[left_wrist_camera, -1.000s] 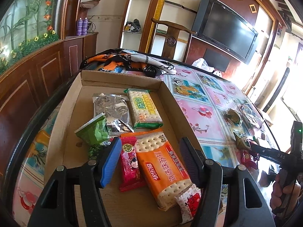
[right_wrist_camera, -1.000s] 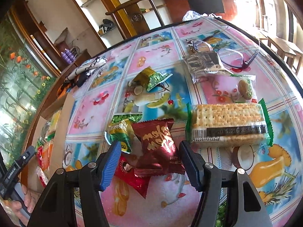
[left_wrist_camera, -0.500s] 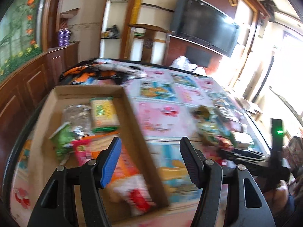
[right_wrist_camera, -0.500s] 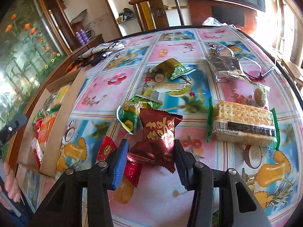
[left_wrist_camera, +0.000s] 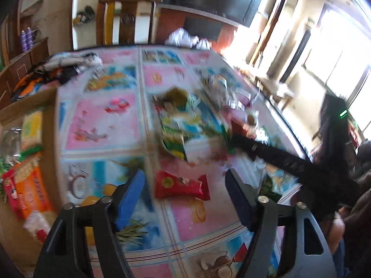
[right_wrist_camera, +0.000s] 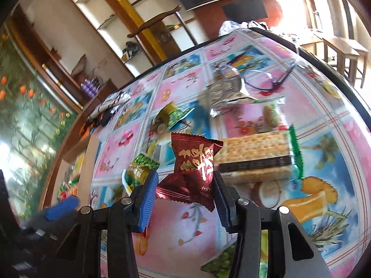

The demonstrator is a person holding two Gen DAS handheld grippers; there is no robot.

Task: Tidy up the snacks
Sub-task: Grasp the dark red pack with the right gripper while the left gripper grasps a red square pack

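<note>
My right gripper (right_wrist_camera: 184, 191) is shut on a dark red snack packet (right_wrist_camera: 194, 169) and holds it above the table. Beneath lie a long cracker pack (right_wrist_camera: 257, 153) and a green packet (right_wrist_camera: 139, 169). My left gripper (left_wrist_camera: 185, 194) is open and empty above a small red snack packet (left_wrist_camera: 182, 185) on the tablecloth. The cardboard box (left_wrist_camera: 49, 125) with an orange cracker pack (left_wrist_camera: 32, 190) and other snacks sits at the left of the left wrist view, which is blurred. The right gripper's arm (left_wrist_camera: 289, 164) crosses its right side.
More snacks lie mid-table: a green-gold packet (right_wrist_camera: 174, 115), a silver packet (right_wrist_camera: 226, 92), a clear-wrapped cake (right_wrist_camera: 271, 115), and glasses (right_wrist_camera: 271, 78). Clothing (left_wrist_camera: 58, 69) lies at the table's far left. A chair (right_wrist_camera: 162, 30) and shelves stand beyond the table.
My left gripper has swung right, from over the box to over the small red packet. My right gripper has closed on the dark red packet and lifted it off the table.
</note>
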